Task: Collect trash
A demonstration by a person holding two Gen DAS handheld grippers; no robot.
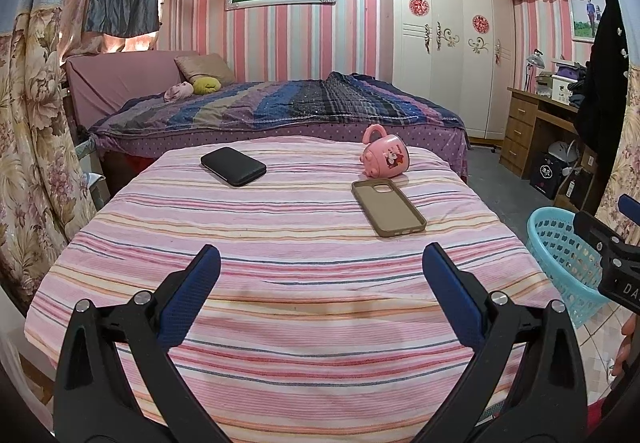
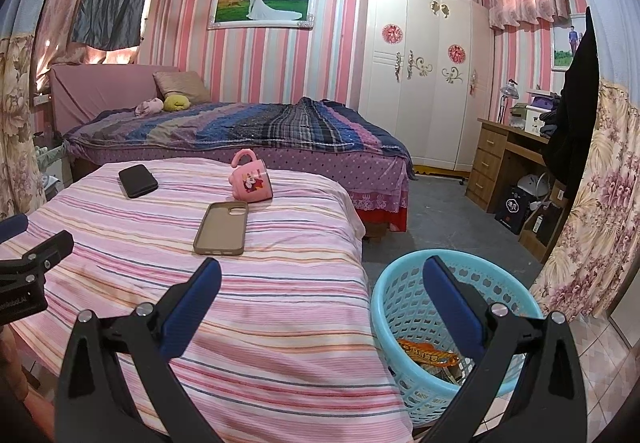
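Nearest, the left gripper [image 1: 320,283] and right gripper [image 2: 322,291] both hover with jaws spread wide and holding nothing, the left over the near end of a pink striped table cover [image 1: 280,303], the right over the gap between that cover and a light blue basket [image 2: 400,307] on the floor just beside it. Inside the basket lies an orange snack wrapper [image 2: 428,357] (so some trash seems already collected). Farther along the cover rest a tan phone case [image 1: 388,207], a black phone [image 1: 233,166] and a tipped pink mug [image 1: 386,159], none plainly trash, so the task looks close to finished.
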